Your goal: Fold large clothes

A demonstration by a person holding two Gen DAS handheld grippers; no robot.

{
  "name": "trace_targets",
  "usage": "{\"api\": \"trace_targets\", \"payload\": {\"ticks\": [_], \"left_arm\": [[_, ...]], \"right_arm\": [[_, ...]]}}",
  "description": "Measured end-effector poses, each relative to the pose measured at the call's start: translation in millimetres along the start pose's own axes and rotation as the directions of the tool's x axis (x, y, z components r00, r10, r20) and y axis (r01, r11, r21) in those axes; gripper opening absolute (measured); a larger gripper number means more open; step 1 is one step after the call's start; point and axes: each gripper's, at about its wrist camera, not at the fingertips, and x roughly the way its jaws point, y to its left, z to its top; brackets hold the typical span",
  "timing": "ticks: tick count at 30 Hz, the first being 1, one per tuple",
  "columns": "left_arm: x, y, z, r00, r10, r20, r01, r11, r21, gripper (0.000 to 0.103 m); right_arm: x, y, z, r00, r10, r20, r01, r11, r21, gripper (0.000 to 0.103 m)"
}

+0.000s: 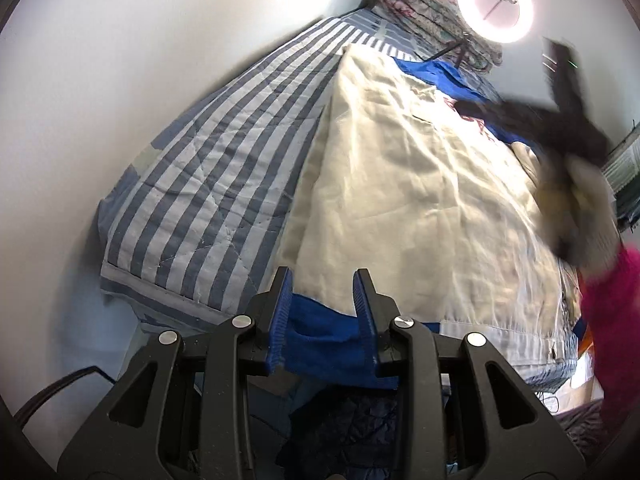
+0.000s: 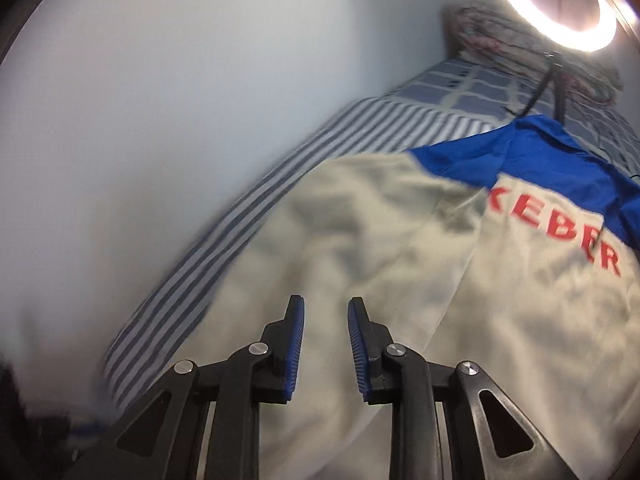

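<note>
A large cream jacket [image 1: 400,180] with blue shoulders and red letters lies spread on a bed. My left gripper [image 1: 324,300] is at its near edge, and the blue hem [image 1: 324,332] fills the gap between the two blue pads, which are shut on it. In the right wrist view my right gripper [image 2: 326,320] hovers over the cream middle of the jacket [image 2: 400,280], jaws apart with nothing between them. The picture there is smeared. In the left wrist view the right tool shows only as a dark blur in a gloved hand [image 1: 588,200] over the jacket's right side.
A blue-and-white striped quilt [image 1: 200,180] covers the bed against a white wall on the left. A folded floral blanket [image 1: 432,12] and a lit ring light [image 1: 495,4] stand at the far end. A pink sleeve [image 1: 612,300] is at right. Dark blue clothing [image 1: 352,420] lies below the bed's edge.
</note>
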Motion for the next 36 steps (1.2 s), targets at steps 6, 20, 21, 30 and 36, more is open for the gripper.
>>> {"api": "trace_targets", "payload": {"ticks": [6, 20, 21, 30, 36], "left_arm": [[20.2, 10.9, -1.6, 0.999, 0.012, -0.038, -0.014, 0.999, -0.037, 0.031], [31.9, 29.5, -0.8, 0.999, -0.020, -0.037, 0.016, 0.994, -0.107, 0.031], [28.9, 33.3, -0.8, 0.999, -0.035, -0.033, 0.031, 0.992, -0.120, 0.031], [31.9, 40.3, -3.6, 0.997, -0.067, -0.044, 0.060, 0.988, -0.143, 0.042], [40.4, 29.6, -9.3, 0.996, -0.043, -0.073, 0.037, 0.996, -0.086, 0.035]], "right_arm": [[-16.0, 59.6, -90.6, 0.988, 0.104, -0.118, -0.112, 0.992, -0.062, 0.021], [-2.1, 88.4, -151.3, 0.983, 0.049, -0.175, -0.077, 0.985, -0.157, 0.021], [-11.0, 89.0, -150.5, 0.987, 0.053, -0.152, -0.078, 0.984, -0.159, 0.021], [-14.0, 87.9, -148.7, 0.990, 0.096, -0.107, -0.113, 0.981, -0.156, 0.022], [14.8, 103.9, -164.8, 0.980, 0.035, -0.196, -0.078, 0.974, -0.213, 0.021]]}}
